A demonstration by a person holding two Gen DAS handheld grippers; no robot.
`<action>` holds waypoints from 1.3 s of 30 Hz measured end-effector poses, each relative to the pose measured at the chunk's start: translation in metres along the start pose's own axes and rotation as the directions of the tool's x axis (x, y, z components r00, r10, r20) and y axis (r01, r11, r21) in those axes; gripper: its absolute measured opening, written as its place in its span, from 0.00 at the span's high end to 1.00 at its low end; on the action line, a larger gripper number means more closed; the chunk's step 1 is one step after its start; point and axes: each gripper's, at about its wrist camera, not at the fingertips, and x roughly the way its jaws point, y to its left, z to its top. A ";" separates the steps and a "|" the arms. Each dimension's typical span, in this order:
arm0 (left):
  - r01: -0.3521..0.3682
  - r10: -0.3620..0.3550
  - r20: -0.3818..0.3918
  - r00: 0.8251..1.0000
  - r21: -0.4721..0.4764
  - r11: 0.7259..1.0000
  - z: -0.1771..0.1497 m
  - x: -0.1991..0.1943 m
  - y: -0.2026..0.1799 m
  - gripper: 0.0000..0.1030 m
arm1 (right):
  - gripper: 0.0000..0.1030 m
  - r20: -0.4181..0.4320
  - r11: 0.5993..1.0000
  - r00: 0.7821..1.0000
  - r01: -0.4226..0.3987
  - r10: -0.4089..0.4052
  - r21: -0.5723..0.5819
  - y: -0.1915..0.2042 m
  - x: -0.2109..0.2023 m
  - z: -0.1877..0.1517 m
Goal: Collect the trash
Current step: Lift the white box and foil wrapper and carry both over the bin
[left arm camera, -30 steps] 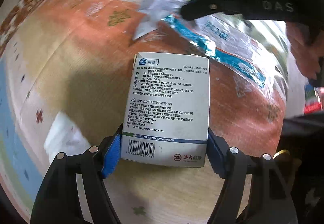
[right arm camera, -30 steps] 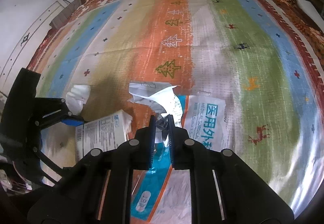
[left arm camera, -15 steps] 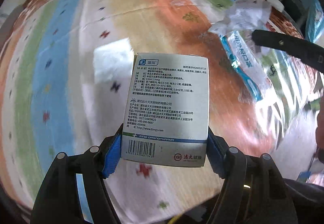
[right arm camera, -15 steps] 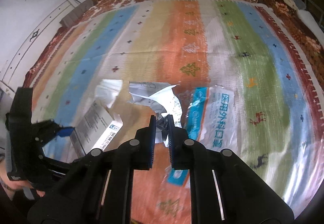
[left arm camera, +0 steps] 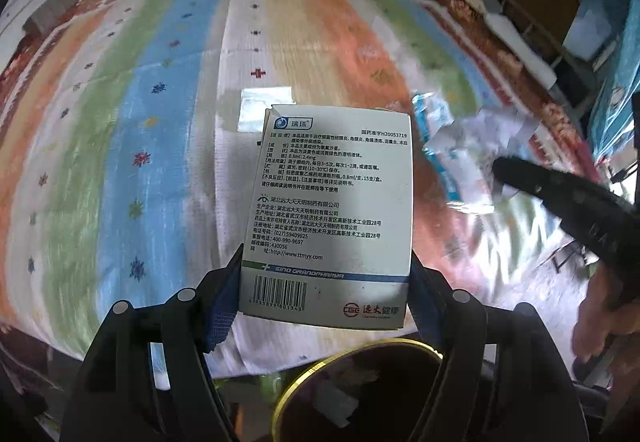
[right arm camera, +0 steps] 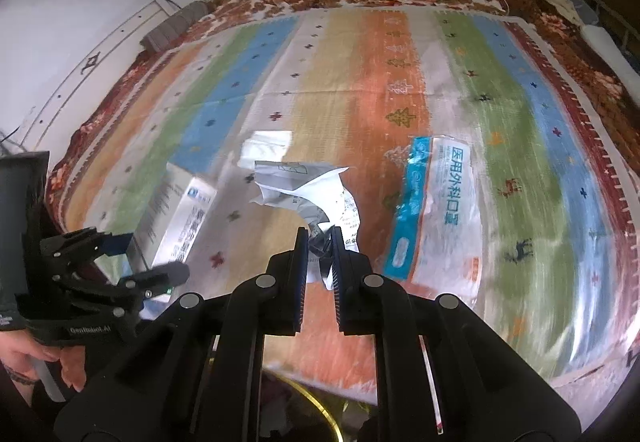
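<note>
The left gripper (left arm camera: 326,292) is clamped on a white medicine box (left arm camera: 332,210) — blue pads pressing its two sides — and holds it clear above the striped cloth (left arm camera: 160,146). The right gripper (right arm camera: 320,242) has its fingers nearly together, pinching a crumpled paper (right arm camera: 308,190) that hangs lifted over the cloth. A mask packet (right arm camera: 436,206) lies flat on the cloth just beside the paper. Below both grippers shows the gold rim of a bin (left arm camera: 304,374) — dark inside.
</note>
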 end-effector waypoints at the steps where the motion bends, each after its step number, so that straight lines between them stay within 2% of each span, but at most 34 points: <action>1: 0.010 -0.010 0.003 1.000 -0.006 1.000 -0.002 -0.003 -0.001 0.31 | 0.90 0.007 1.000 1.000 -0.003 0.003 -0.004 0.004 -0.006 -0.003; 9: 0.070 -0.069 0.066 0.995 -0.019 0.997 -0.028 -0.041 -0.005 0.31 | 0.90 0.036 1.000 0.999 -0.008 0.008 -0.015 0.024 -0.040 -0.028; 17: 0.102 -0.101 0.100 0.990 -0.007 0.995 -0.049 -0.061 -0.007 0.31 | 0.90 0.069 1.000 0.997 -0.022 0.023 -0.016 0.038 -0.074 -0.053; 28: 0.152 -0.152 0.090 0.984 0.008 0.988 -0.082 -0.070 -0.013 0.31 | 0.90 0.075 1.000 0.997 -0.010 0.011 -0.018 0.049 -0.105 -0.095; 39: 0.162 -0.163 0.072 0.984 0.019 0.987 -0.126 -0.076 -0.014 0.31 | 0.90 0.063 0.999 0.998 -0.015 0.017 -0.030 0.056 -0.122 -0.142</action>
